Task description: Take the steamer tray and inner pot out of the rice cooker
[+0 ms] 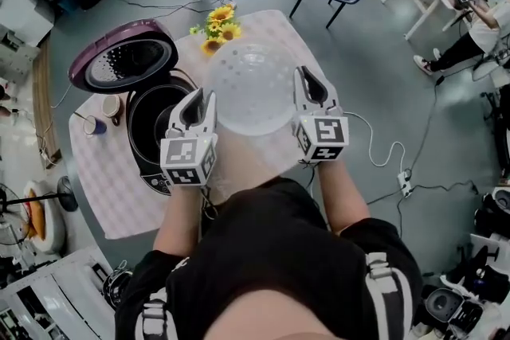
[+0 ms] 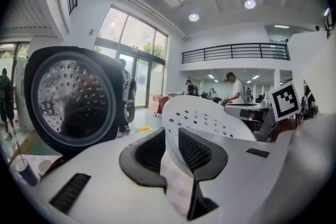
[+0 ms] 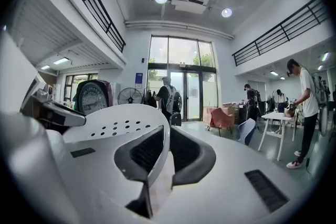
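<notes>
**Head view:** A white, translucent, round plastic steamer tray, dotted with small holes, is held in the air between the two grippers. It hangs over a checked pale tablecloth, just right of a black rice cooker. The left gripper clasps the steamer tray's left rim and the right gripper clasps its right rim. The rice cooker's purple hinged lid stands open, and a dark inner pot sits in the body. Yellow sunflowers lie beyond the steamer tray.

**Left gripper view:** The left gripper has its black ribbed pads clamped on the thin white rim. The steamer tray curves upward ahead of the jaws, and rows of round holes show on its wall. The open lid stands at the left, its perforated metal inner face towards the camera.

**Right gripper view:** The right gripper is clenched on the opposite rim, with the edge pinched between the pads. The steamer tray spreads to the left, smooth and matte, with a cluster of holes near its top.
</notes>
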The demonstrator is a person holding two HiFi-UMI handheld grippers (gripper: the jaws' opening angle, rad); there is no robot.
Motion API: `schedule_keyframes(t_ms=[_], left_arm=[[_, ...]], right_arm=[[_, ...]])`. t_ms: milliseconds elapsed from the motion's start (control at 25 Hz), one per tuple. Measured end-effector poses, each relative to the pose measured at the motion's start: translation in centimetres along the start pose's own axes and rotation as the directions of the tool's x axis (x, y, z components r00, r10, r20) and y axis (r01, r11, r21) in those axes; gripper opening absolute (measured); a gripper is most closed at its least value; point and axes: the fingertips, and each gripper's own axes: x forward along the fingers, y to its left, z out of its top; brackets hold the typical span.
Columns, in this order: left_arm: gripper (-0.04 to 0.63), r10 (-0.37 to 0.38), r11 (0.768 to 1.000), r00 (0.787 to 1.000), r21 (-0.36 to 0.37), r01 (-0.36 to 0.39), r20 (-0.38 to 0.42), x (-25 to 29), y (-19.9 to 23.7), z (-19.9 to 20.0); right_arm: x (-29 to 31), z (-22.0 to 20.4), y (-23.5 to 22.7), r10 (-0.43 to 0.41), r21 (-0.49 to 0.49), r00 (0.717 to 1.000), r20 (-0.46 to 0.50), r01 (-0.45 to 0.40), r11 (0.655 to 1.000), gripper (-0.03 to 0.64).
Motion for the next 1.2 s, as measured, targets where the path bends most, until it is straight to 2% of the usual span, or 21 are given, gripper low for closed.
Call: schedule_keyframes(t_ms=[200, 360, 520, 680, 880, 1200], left_arm=[[0.072, 0.041, 0.998, 0.998, -0.039, -0.043, -0.037, 5.1, -2.6, -0.9], [0.066, 0.045, 0.988, 0.997, -0.145, -0.054, -0.062, 8.6, -3.6, -2.3], [0.06, 0.052, 0.973, 0.992, -0.219, -0.077, -0.118, 11.7, -3.7, -4.9], [0.051, 0.05, 0.947, 0.988, -0.308, -0.093, -0.145, 14.4, -3.1, -6.9], [0.037, 0.073, 0.918, 0.977, -0.369, -0.145, -0.202, 17.2, -1.7, -10.5], [0.021, 0.042, 0.851, 0.95, -0.487, -0.196, -0.308, 19.9, -0.1, -16.1]], right_arm=[[2.5, -3.0, -5.5, 0.059, 0.064, 0.996, -0.06, -0.055, 0.996, 0.038], [4.8, -5.6, -8.5, 0.082, 0.112, 0.991, -0.107, -0.07, 0.991, 0.035], [6.8, -8.6, -10.5, 0.102, 0.186, 0.981, -0.164, -0.071, 0.98, 0.032], [8.7, -11.8, -11.5, 0.106, 0.17, 0.967, -0.231, -0.067, 0.983, 0.032], [10.9, -15.9, -11.8, 0.136, 0.186, 0.941, -0.31, -0.08, 0.979, 0.032], [13.1, -21.6, -11.5, 0.175, 0.219, 0.889, -0.424, -0.087, 0.972, 0.031]])
